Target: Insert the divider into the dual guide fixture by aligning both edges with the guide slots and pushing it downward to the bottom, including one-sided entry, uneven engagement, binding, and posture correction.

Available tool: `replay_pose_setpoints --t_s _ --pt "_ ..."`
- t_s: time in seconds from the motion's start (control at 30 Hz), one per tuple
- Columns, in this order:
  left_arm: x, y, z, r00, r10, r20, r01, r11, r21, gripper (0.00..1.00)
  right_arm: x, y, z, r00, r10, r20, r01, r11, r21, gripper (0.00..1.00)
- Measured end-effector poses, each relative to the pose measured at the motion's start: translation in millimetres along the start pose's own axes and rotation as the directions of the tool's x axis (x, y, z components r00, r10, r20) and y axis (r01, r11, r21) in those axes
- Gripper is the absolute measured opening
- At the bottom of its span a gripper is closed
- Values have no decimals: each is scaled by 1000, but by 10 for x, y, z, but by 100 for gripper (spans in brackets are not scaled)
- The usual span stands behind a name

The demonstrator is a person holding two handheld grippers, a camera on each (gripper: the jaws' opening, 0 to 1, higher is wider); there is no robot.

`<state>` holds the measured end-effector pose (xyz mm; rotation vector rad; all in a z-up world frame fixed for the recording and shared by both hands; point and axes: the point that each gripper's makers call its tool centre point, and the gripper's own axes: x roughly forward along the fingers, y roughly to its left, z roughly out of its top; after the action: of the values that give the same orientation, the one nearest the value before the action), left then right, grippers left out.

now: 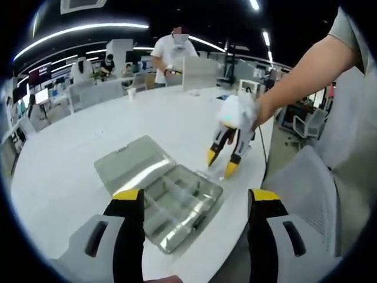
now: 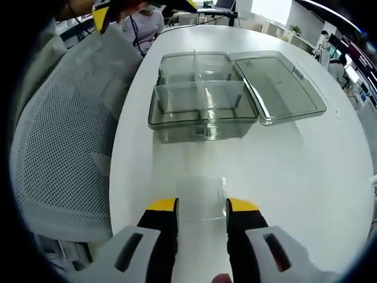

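A: Now, where is the thin clear plastic divider plate (image 2: 202, 197)?

B: In the right gripper view it sits just ahead of the right hand-held gripper (image 2: 202, 206), between its yellow-tipped jaws. It is faint against the round white bench (image 2: 294, 171), so whether it is clamped cannot be told; the jaws stand narrowly apart either side of it. Its broad face looks upright and set across the jaw line.

A: And the fixture?

B: The smoke-grey transparent compartment box (image 2: 200, 103) lies straight ahead of that gripper, near the bench edge, with its hinged lid (image 2: 277, 85) folded open to the right. Clear partitions already stand inside.

A: Which gripper is nearer the plate?

B: The right one. The left hand-held gripper (image 1: 194, 197) has its jaws wide apart and holds nothing; the box lies between and just beyond them.

A: What governs the coming move?

B: Probably carrying the plate forward and squaring both edges to the guide slots.
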<state>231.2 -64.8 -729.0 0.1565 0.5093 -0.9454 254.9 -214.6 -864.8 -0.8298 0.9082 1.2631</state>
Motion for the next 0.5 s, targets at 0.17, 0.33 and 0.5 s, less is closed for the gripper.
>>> replay_pose_setpoints --t_s 0.17,0.33,0.5 --pt "8 11 -11 1000 -2 -5 2 1000 -3 70 -24 24 30 1000 -1 -2 1 1000 -12 27" --pt "21 14 -5 1000 -4 -5 4 1000 -4 70 -37 31 48 1000 -4 -1 4 1000 -18 27" --pt "28 9 -11 1000 -7 -6 7 1000 -7 70 -71 50 99 1000 -8 7 8 1000 -27 27"
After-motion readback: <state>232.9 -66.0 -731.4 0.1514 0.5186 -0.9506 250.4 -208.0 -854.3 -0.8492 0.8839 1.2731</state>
